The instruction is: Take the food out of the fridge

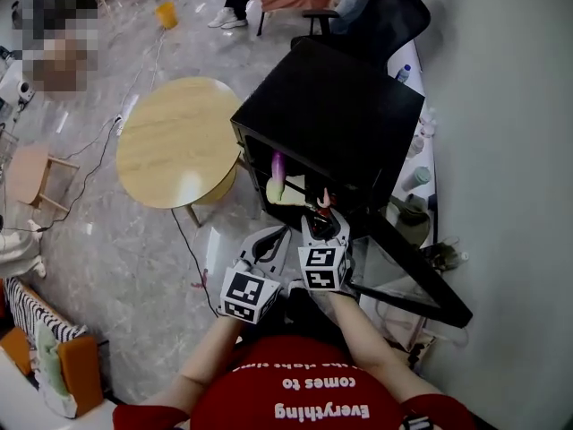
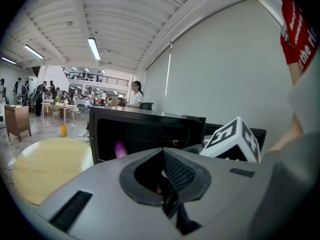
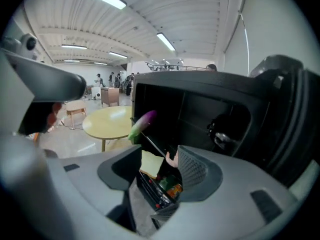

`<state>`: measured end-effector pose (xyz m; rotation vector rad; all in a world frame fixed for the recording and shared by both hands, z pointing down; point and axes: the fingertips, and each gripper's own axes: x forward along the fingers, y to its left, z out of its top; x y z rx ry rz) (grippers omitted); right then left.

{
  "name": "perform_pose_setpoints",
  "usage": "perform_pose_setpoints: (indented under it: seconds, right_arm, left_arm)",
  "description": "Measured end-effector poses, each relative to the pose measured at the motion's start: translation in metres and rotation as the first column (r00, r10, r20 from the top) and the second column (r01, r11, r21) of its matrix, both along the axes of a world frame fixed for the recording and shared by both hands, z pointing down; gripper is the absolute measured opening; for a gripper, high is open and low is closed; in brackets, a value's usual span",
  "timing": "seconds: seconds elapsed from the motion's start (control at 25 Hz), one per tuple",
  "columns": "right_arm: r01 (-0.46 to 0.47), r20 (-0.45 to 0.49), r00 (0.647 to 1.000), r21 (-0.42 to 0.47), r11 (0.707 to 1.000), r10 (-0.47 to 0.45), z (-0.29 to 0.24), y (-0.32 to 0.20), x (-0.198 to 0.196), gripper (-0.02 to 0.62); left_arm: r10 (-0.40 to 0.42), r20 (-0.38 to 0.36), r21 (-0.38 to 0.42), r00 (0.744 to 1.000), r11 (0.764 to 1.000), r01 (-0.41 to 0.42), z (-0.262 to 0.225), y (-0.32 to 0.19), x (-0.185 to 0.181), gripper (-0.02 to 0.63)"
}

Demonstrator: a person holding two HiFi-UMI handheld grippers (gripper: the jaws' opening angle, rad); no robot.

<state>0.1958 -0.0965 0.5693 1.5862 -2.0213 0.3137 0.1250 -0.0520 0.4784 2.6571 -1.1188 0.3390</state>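
The black mini fridge [image 1: 331,115] stands on the floor at 1 o'clock from the person, and its door [image 1: 407,271] is swung fully open toward 4 o'clock. The door's long edge runs close along the right gripper's [image 1: 323,217] side. The food is in the fridge, at the front lip of the cavity: a purple-tipped vegetable [image 1: 277,170] stands upright at the left wall, a pale cream slice [image 1: 288,191] lies just below it, and a small red item [image 1: 322,201] sits at 3 o'clock of the slice.

The right gripper points into the opening just before the red item. Its jaws are wide and nothing is gripped; its own view shows the slice [image 3: 150,164] beyond the gap. The left gripper [image 1: 273,236] hangs beside it at 8 o'clock, outside the fridge. Its jaws are drawn nearly together, with only a sliver between them and nothing in it.

A round wooden table [image 1: 175,141] at 10 o'clock nearly touches the fridge's left corner. Bare floor lies at 9 o'clock, crossed by a black cable [image 1: 183,240].
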Motion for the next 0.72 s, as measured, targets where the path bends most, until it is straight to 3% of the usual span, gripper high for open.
perform_pose_setpoints:
  seconds: [0.24, 0.44, 0.72]
  right_arm:
    - [-0.155, -0.075, 0.986, -0.052, 0.987, 0.151, 0.027, -0.028, 0.01, 0.212]
    - [-0.267, -0.058, 0.963, -0.093, 0.959, 0.262, 0.042, -0.041, 0.022, 0.213]
    - [-0.283, -0.031, 0.959, -0.111, 0.953, 0.281, 0.049, -0.044, 0.025, 0.213]
  left_arm:
    - [0.046, -0.012, -0.024, 0.999, 0.999, -0.046, 0.007, -0.005, -0.001, 0.006]
    - [0.04, -0.03, -0.039, 0.999, 0.998, -0.041, 0.011, -0.018, -0.004, 0.006]
    - [0.038, -0.039, -0.062, 0.999, 0.997, -0.04, 0.018, -0.024, -0.013, 0.006]
